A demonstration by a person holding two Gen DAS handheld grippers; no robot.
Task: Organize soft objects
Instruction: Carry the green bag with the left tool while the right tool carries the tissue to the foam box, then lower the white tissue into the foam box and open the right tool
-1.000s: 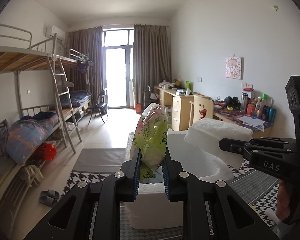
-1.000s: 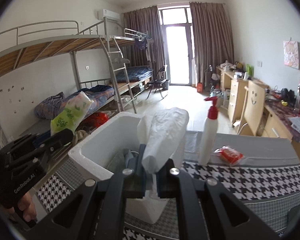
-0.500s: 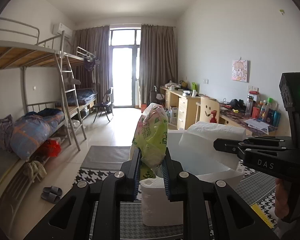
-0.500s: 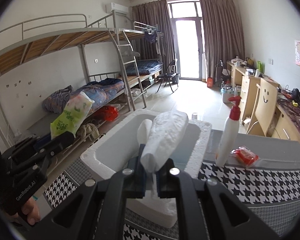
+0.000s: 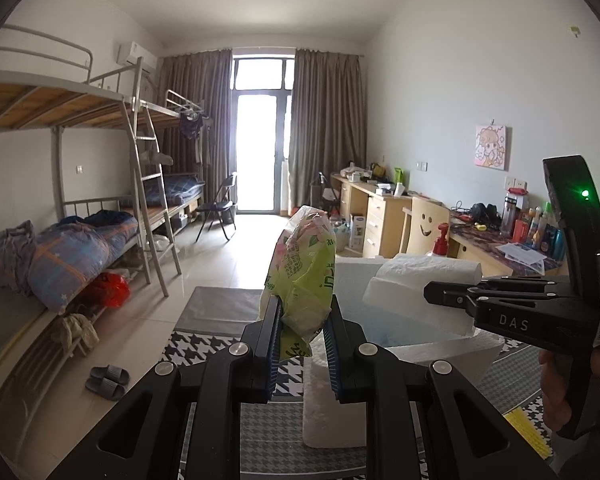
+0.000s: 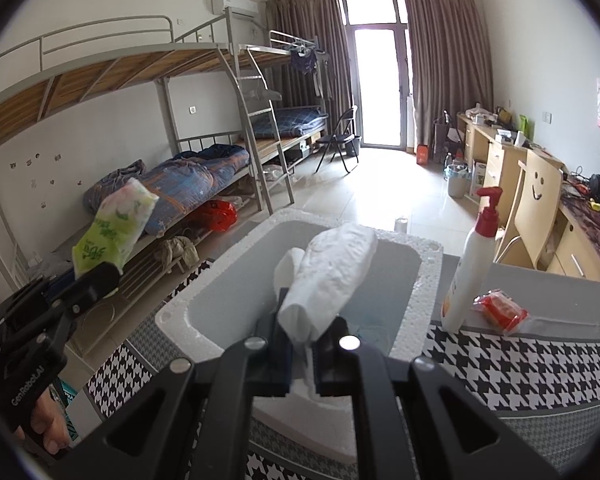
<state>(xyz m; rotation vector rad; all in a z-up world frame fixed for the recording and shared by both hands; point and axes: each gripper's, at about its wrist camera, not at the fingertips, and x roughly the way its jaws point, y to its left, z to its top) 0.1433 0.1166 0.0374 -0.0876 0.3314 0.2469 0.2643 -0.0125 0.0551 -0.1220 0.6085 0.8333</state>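
Both grippers are clamped on soft packs: left gripper (image 5: pixel 302 354) on the green tissue pack (image 5: pixel 304 276), right gripper (image 6: pixel 302 354) on the white pack (image 6: pixel 332 276). Lower each well inside the foam box (image 6: pixel 424 280) before releasing.

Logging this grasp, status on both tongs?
Left tongs shut on green tissue pack. Right tongs shut on white tissue pack, above foam box. Nothing blocking.

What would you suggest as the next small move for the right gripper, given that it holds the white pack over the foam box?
Probably lower the right gripper a little and open it. Its white tissue pack hangs above the open foam box, whose interior looks mostly free, so it should drop in cleanly. The left gripper can wait with its green pack.
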